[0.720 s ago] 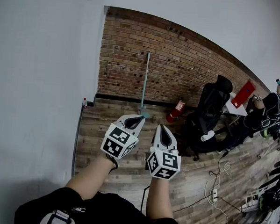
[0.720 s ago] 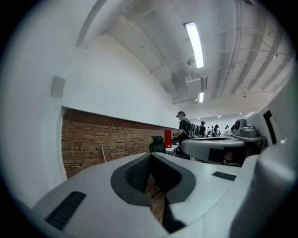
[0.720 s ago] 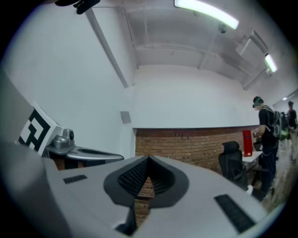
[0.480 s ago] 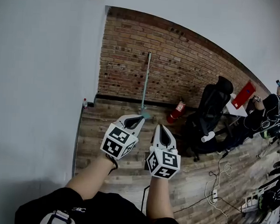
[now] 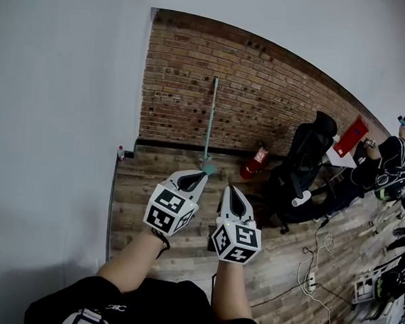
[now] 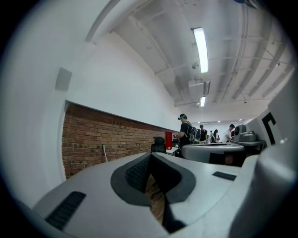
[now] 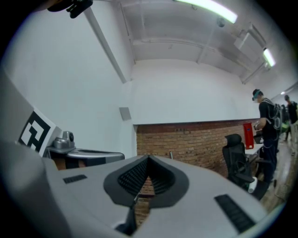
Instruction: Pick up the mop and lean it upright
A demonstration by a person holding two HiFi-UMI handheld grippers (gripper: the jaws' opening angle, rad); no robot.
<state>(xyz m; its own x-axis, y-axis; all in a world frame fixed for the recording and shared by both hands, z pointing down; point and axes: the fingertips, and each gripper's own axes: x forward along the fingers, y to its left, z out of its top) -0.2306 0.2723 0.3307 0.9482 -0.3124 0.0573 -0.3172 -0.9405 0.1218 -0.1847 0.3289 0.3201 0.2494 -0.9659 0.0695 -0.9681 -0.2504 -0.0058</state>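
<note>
The mop (image 5: 210, 121) stands upright against the brick wall, its pale green handle vertical and its head on the floor. It shows small in the left gripper view as the mop (image 6: 104, 152) and in the right gripper view as the mop (image 7: 171, 155). My left gripper (image 5: 193, 180) and right gripper (image 5: 233, 193) hover side by side well in front of it, over the wood floor, touching nothing. Both are shut with nothing between the jaws.
A red fire extinguisher (image 5: 256, 160) lies at the wall's foot right of the mop. A black office chair (image 5: 304, 166) stands further right, with a person (image 5: 385, 161) at a table beyond. Cables and a power strip (image 5: 310, 282) lie on the floor at right. A small bottle (image 5: 120, 151) stands in the left corner.
Both grippers have drifted slightly down and toward me in the head view. The mop has not moved.
</note>
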